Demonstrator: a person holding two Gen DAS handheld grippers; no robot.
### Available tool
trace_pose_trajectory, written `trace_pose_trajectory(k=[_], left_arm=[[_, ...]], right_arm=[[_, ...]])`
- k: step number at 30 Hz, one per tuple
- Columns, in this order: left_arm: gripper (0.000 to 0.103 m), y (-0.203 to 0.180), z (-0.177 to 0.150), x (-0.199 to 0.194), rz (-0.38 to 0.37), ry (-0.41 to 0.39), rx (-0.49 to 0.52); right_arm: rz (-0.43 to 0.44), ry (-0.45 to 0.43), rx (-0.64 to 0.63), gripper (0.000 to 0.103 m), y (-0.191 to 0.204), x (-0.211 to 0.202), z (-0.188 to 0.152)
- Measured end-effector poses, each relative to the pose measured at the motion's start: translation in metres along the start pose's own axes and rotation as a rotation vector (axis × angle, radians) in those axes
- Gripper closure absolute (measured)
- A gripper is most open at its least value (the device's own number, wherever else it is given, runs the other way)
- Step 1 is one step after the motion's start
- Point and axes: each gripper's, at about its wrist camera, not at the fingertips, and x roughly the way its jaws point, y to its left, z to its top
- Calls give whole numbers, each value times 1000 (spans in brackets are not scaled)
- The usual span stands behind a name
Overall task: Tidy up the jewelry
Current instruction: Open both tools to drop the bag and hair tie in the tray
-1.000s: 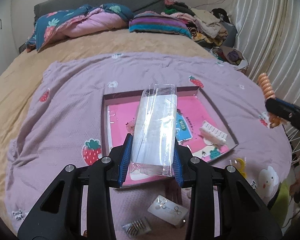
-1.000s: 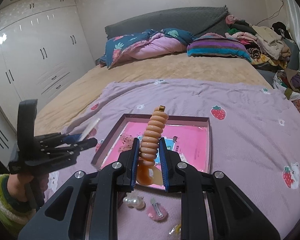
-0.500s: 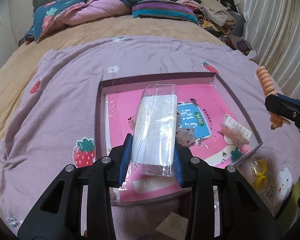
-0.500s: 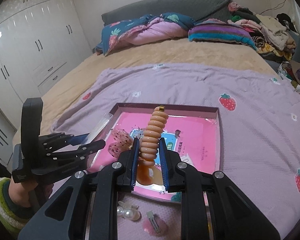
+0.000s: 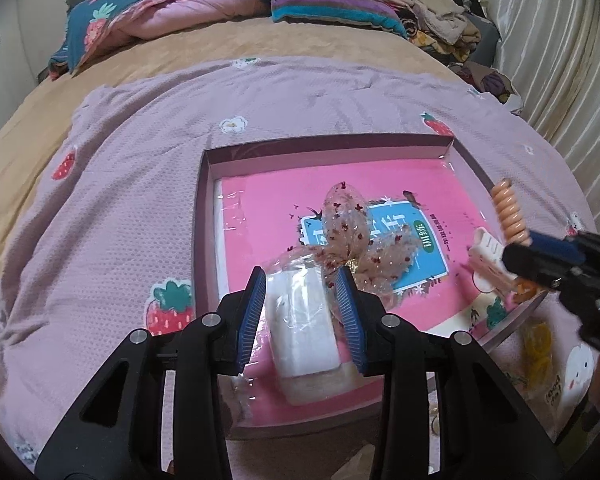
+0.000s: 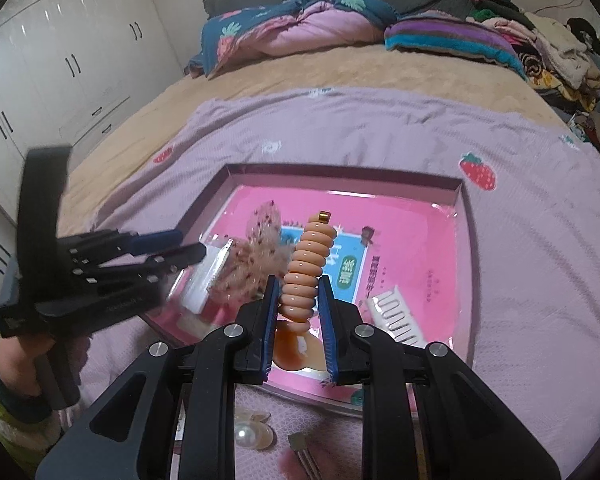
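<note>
A: Item one, left gripper (image 5: 302, 312). What's in it?

B: Clear plastic packet (image 5: 302, 320) with a white card inside, blue pads closed on its two long edges. It sits low over the near edge of the shallow pink box (image 5: 324, 142). Held by the edges, I'd guess, so it can go down flat.

A: Item two, right gripper (image 6: 298, 316).

B: Narrowed onto a peach spiral hair tie (image 6: 306, 264), pinched low on the coil so the rest stands upright with its little gold cap on top. It hovers above the box's near side. Probably kept upright so the coil doesn't snag on the way in.

A: Already in the box?

B: A sheer speckled bow (image 5: 350, 240) near the middle, just beyond the packet; a white comb clip (image 6: 396, 314) toward the right side.

A: Outside it?

B: On the lilac strawberry blanket (image 5: 140, 184) in front of the box: a pearl clip (image 6: 252, 434), a pink hair clip (image 6: 304, 460), yellow rings (image 5: 538, 346). Those look like the remaining work.
</note>
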Motion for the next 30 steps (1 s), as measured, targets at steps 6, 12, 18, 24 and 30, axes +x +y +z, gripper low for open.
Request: trace_pose_trajectory(k=[6, 12, 18, 24, 30], left_arm=[[65, 5, -4, -10, 0, -6, -8], [55, 7, -9, -18, -5, -7, -12], [44, 8, -19, -30, -4, -16, -28], [34, 11, -21, -50, 0, -48, -59], [24, 12, -22, -75, 17, -93, -72]], right_arm=[[2, 45, -6, 84, 4, 21, -7], [4, 97, 7, 83, 7, 39, -18], [-4, 103, 28, 80, 6, 37, -22], [-12, 80, 35, 70, 3, 17, -25], [-11, 19, 42, 58, 3, -16, -21]])
